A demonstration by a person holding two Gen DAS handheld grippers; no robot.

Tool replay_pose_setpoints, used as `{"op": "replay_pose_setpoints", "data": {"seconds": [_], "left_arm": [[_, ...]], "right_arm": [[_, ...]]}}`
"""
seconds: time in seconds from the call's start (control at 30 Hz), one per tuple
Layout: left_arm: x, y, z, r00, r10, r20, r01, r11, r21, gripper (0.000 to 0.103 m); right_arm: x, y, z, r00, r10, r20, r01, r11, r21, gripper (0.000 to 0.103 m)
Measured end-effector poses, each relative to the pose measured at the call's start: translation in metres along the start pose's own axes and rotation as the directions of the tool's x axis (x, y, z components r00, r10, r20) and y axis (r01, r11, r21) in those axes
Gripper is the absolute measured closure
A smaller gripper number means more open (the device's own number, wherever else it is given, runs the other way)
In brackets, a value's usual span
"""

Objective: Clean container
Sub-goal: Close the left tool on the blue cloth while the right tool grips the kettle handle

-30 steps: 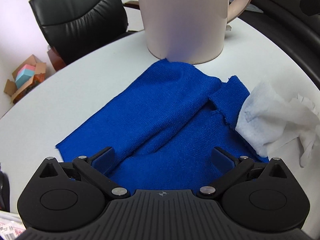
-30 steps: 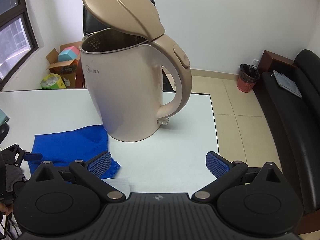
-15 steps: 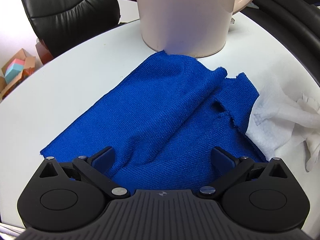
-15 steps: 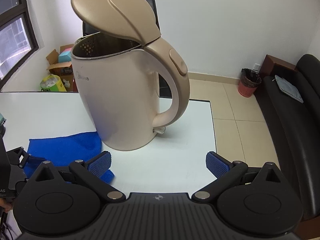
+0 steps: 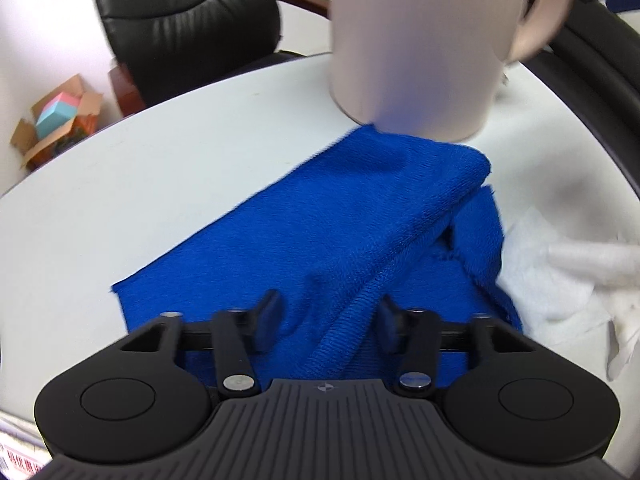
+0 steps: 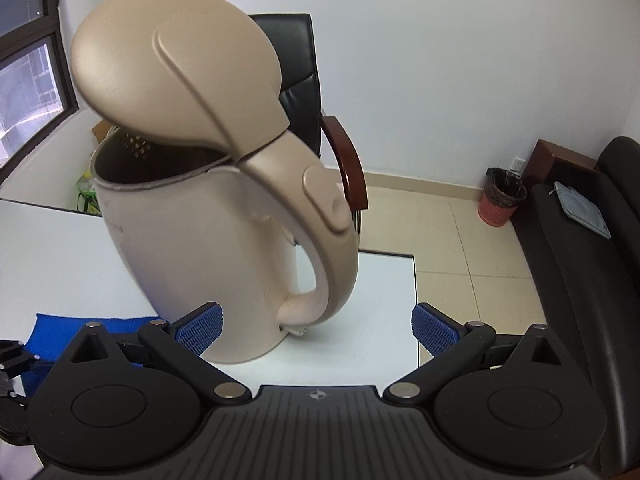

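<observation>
The left gripper (image 5: 326, 326) is closing its jaws over a raised fold of the blue cloth (image 5: 340, 216); the fold is sitting between the pads, but whether they are already pressing it I cannot tell for sure, since a gap is showing on either side. The cloth is lying flat on the white table (image 5: 160, 184), its long axis running from the left gripper up and away to the kettle (image 6: 208, 248), whose base is resting on the far corner; a crumpled tissue (image 5: 560, 272) is lying just beside the cloth. The right gripper (image 6: 316, 326) is standing spread wide and holding nothing; the kettle's handle (image 6: 332, 248) is rising just ahead, between the pads' lines, with the lid (image 6: 172, 80) tipped open. The right hand is nearer the kettle, the left nearer the cloth; lifting the cloth will probably mean freeing that pinned corner.
</observation>
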State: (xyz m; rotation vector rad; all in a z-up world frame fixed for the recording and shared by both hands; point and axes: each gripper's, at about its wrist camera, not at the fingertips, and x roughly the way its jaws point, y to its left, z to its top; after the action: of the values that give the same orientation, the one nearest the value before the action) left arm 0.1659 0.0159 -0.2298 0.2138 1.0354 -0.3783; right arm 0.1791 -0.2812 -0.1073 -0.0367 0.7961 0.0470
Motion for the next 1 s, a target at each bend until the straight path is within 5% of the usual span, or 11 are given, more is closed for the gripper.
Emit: {"op": "replay_pose_setpoints", "data": {"seconds": [0.1,0.37,0.67,0.8,0.9,1.0], "left_arm": [[-0.006,0.011,-0.001,1.0,-0.018,0.018,0.019,0.996,-0.085,0.086],[-0.059,0.021,0.012,0.982,0.016,0.191,0.032,0.969,-0.246,0.09],[-0.131,0.014,0.058,0.915,0.01,0.403,0.133,0.936,-0.326,0.09],[-0.154,0.001,0.08,0.886,0.0,0.464,0.152,0.945,-0.289,0.09],[-0.168,-0.007,0.092,0.865,-0.016,0.501,0.169,0.95,-0.263,0.09],[-0.177,-0.013,0.097,0.853,-0.03,0.521,0.183,0.952,-0.245,0.09]], "right_arm": [[0.005,-0.002,0.005,1.0,0.009,0.022,-0.009,1.0,-0.021,0.008],[0.018,-0.003,0.011,0.999,0.03,0.032,-0.028,0.998,-0.057,0.035],[0.024,-0.009,0.013,0.999,0.035,0.042,-0.033,0.999,-0.039,0.053],[0.027,-0.012,0.012,0.999,0.036,0.037,-0.035,0.999,-0.025,0.055],[0.026,-0.014,0.01,0.999,0.015,0.044,-0.014,0.999,-0.032,0.069],[0.023,-0.017,0.007,0.999,0.034,0.041,-0.033,0.999,-0.028,0.069]]}}
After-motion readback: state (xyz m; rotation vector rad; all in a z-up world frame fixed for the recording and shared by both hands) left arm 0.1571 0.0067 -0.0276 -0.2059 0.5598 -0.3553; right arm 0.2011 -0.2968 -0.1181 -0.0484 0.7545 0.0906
